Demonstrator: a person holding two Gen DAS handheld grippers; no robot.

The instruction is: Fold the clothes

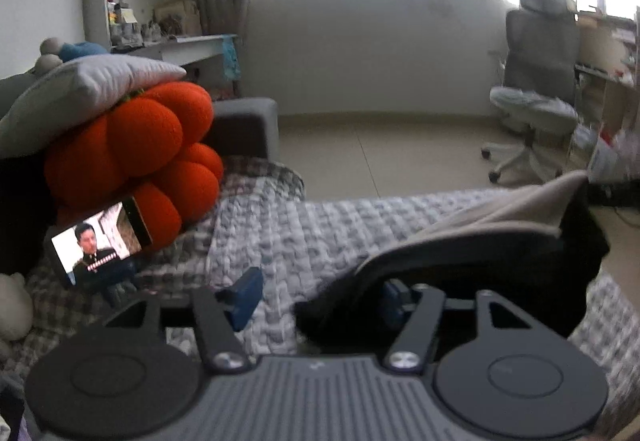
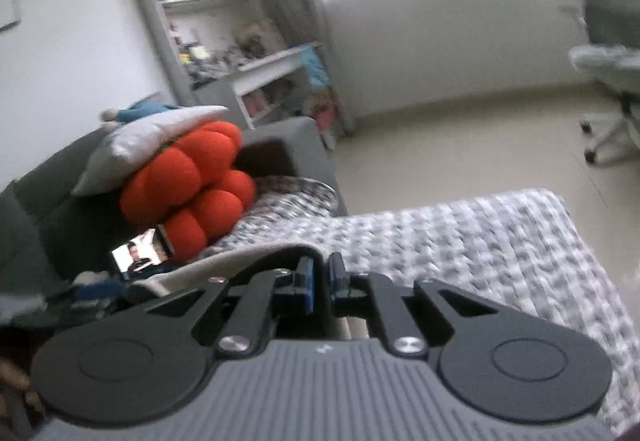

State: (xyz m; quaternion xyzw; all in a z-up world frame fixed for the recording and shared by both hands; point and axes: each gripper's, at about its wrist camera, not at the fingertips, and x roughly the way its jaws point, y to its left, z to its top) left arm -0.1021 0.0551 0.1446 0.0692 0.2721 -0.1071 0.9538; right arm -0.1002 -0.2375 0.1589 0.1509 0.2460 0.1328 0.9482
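Observation:
A black garment with a pale grey lining point(image 1: 472, 241) lies on the checked grey blanket point(image 1: 304, 237). My left gripper point(image 1: 320, 299) is open; its right finger is under the garment's near edge and its left finger stands bare over the blanket. In the right wrist view my right gripper point(image 2: 319, 279) is shut on an edge of the same garment point(image 2: 240, 261), which runs off to the left of the fingers. The blanket point(image 2: 460, 241) stretches ahead to the right.
An orange plush pumpkin point(image 1: 136, 157) under a grey cushion point(image 1: 84, 89) sits at the left, with a lit phone point(image 1: 98, 241) leaning on it. A sofa arm point(image 1: 244, 125), bare floor and an office chair point(image 1: 536, 97) lie beyond. Shelves and a desk stand at the back left.

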